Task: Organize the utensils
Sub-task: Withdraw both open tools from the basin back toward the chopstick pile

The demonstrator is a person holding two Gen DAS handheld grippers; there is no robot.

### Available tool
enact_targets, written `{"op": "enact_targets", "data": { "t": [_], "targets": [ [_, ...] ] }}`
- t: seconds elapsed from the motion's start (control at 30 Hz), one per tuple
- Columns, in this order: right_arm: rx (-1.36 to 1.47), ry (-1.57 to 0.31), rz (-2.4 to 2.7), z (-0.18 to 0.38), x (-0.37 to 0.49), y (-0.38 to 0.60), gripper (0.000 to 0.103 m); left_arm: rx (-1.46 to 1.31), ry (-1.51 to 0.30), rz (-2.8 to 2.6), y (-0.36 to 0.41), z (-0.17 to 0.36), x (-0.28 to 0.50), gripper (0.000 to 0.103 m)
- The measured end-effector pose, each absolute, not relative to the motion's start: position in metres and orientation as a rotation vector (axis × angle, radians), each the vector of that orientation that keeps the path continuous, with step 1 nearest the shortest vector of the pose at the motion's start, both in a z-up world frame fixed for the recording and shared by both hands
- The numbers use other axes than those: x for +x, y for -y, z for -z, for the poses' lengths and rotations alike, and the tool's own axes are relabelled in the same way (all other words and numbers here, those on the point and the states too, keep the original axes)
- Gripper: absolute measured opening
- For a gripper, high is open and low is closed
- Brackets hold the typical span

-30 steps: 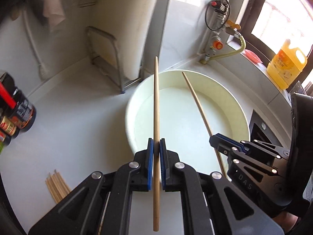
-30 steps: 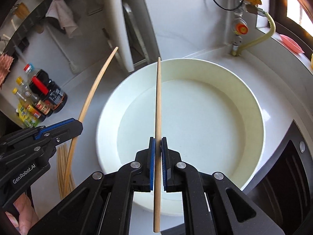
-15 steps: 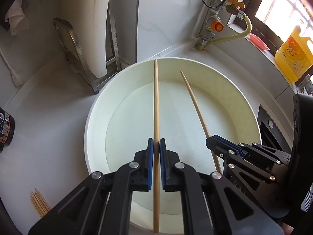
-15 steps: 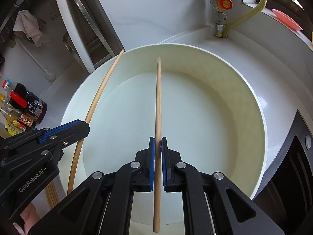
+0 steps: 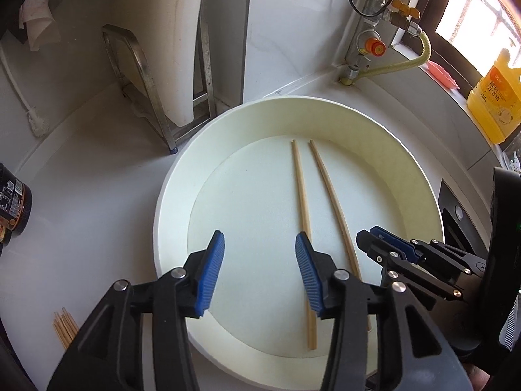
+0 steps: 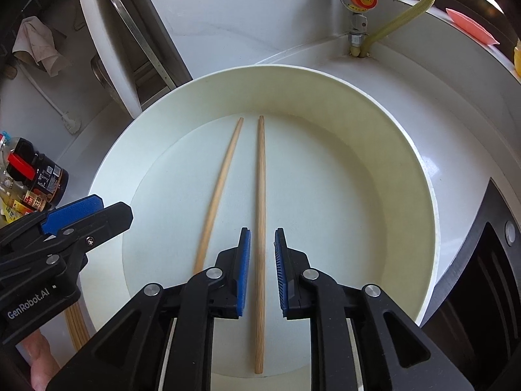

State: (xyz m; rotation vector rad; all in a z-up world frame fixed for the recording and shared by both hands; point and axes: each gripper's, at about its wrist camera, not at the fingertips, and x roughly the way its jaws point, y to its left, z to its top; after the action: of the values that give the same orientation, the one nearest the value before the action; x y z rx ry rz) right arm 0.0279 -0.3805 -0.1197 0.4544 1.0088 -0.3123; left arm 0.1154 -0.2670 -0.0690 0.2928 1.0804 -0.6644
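Note:
Two wooden chopsticks lie side by side on the floor of a white round basin [image 5: 169, 195] [image 6: 407, 150]. My left gripper [image 5: 259, 244] [image 6: 97, 213] hangs over the basin with its jaws opening and nothing between them. The left chopstick [image 5: 301, 195] [image 6: 221, 179] lies just past its right blue pad. My right gripper [image 6: 262, 238] [image 5: 369, 236] is also opening its jaws. The right chopstick [image 6: 260, 179] [image 5: 332, 195] runs through the gap between its pads, and neither pad touches it.
Several more chopsticks [image 5: 63, 327] [image 6: 76, 325] lie on the white counter left of the basin. Sauce bottles [image 6: 35, 176] stand at far left. A cutting board on a metal rack [image 5: 169, 32], a gas valve [image 5: 371, 44], a yellow oil bottle [image 5: 495, 97] and a black stove [image 6: 488, 277] surround the basin.
Both grippers sank toward the basin, then let go of their chopsticks, which now lie on the basin floor. The left jaws stand wide apart, the right ones only slightly.

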Motion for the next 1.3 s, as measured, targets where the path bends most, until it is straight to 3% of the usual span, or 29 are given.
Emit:
{"op": "enact_targets", "data": {
  "t": [0.63,1.3],
  "targets": [
    [0.369,-0.989,0.200,0.085,0.004,0.311,0.025,0.238,-1.076,0.477,0.137,0.044,0.092,0.053],
    [0.162,-1.032,-0.094,0.068,0.011,0.155,0.030,0.082,-1.086,0.183,-0.034,0.049,0.055,0.060]
  ]
}}
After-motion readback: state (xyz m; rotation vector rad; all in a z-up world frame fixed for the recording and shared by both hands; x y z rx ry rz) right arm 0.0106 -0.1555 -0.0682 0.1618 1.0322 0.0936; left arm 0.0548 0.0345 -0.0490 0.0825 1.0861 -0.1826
